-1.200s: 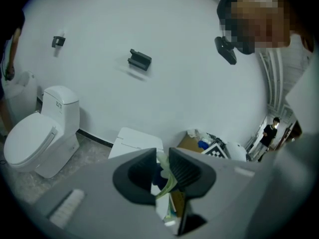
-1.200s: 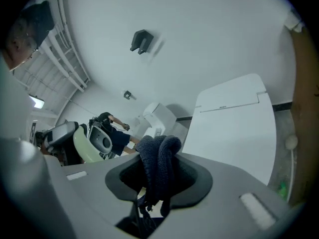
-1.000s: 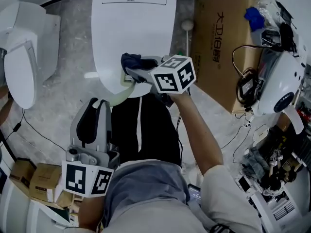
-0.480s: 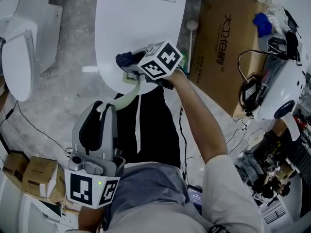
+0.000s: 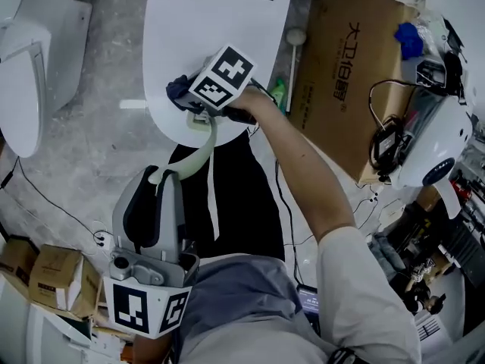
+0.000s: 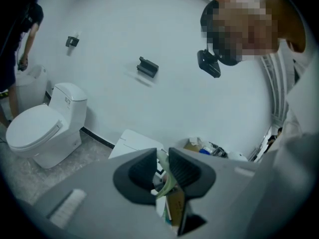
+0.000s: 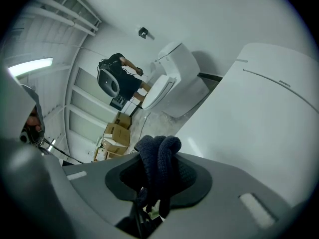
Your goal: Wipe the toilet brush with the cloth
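Currently mid-wipe: left gripper [image 5: 155, 177] clamped on the brush [image 5: 198, 154] handle's lower end, its upper end reaching the cloth [image 5: 178, 89] pinched in the right gripper [image 5: 189, 101] over the toilet [image 5: 212, 21]; next probably calls for sliding cloth along handle.

Grey mottled floor [image 5: 98, 150] is seen underfoot — white toilets [image 5: 23, 59] are parked on it. A cardboard box [image 5: 345, 74] is laid alongside.

Navy against white and pale green.
Dark navy cloth [image 7: 158, 163]; pale green toilet brush [image 5: 200, 152] handle; white toilet [image 5: 204, 36]; mottled grey floor [image 5: 98, 135]; brown cardboard box [image 5: 341, 89].
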A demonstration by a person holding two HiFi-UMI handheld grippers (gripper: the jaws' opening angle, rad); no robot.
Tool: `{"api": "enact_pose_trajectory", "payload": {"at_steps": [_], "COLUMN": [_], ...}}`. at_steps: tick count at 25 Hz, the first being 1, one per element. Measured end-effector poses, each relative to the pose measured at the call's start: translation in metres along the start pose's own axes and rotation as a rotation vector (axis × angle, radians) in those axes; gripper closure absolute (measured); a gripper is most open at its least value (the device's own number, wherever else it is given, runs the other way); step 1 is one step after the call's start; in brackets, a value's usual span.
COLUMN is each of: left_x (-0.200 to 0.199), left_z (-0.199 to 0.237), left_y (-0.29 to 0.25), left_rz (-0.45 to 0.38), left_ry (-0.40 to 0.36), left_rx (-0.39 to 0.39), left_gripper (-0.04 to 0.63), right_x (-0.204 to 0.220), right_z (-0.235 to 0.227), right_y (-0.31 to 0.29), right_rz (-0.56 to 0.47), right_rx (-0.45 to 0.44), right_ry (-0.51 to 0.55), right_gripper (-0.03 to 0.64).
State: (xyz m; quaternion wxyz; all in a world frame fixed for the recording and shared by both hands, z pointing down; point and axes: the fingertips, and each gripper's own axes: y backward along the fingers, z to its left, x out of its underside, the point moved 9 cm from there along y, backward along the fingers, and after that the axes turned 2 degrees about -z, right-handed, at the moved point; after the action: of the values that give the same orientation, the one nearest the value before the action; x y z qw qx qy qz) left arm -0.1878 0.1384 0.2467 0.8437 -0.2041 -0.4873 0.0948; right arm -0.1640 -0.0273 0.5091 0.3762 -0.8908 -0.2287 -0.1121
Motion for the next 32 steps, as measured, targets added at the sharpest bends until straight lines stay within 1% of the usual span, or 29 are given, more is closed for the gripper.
{"api": "enact_pose_trajectory", "payload": {"at_steps": [8, 12, 15, 20, 25, 28, 32], "left_x": [0.003, 0.003, 0.004, 0.005, 0.007, 0.007, 0.008], "left_z": [-0.007, -0.005, -0.002, 0.0, -0.002, -0.001, -0.001], "left_y": [-0.005, -0.003, -0.003, -0.001, -0.002, -0.002, -0.001], "left_rz": [-0.015, -0.021, -0.026, -0.036, -0.051, -0.056, -0.058], "left_ry": [0.003, -0.005, -0.005, -0.016, -0.009, -0.007, -0.011], "left_rx": [-0.018, -0.03, -0.033, -0.049, -0.05, -0.052, -0.049], "left_gripper": [0.595, 0.595, 0.595, 0.595, 0.595, 0.595, 0.595], "right_x": [-0.007, -0.013, -0.014, -0.014, -0.012, -0.011, -0.008], "right_z": [-0.012, -0.014, -0.018, -0.023, -0.027, -0.03, -0.034], "right_y": [-0.014, -0.023, -0.028, -0.047, -0.056, -0.059, -0.063], "right_rz": [0.124, 0.176, 0.205, 0.247, 0.284, 0.292, 0.282], "right_rx": [-0.027, -0.049, -0.046, -0.047, -0.024, -0.018, -0.012], "right_ry": [-0.001, 0.026, 0.029, 0.035, 0.055, 0.059, 0.039], "right_gripper": [0.506, 0.506, 0.506, 0.506, 0.506, 0.506, 0.506]}}
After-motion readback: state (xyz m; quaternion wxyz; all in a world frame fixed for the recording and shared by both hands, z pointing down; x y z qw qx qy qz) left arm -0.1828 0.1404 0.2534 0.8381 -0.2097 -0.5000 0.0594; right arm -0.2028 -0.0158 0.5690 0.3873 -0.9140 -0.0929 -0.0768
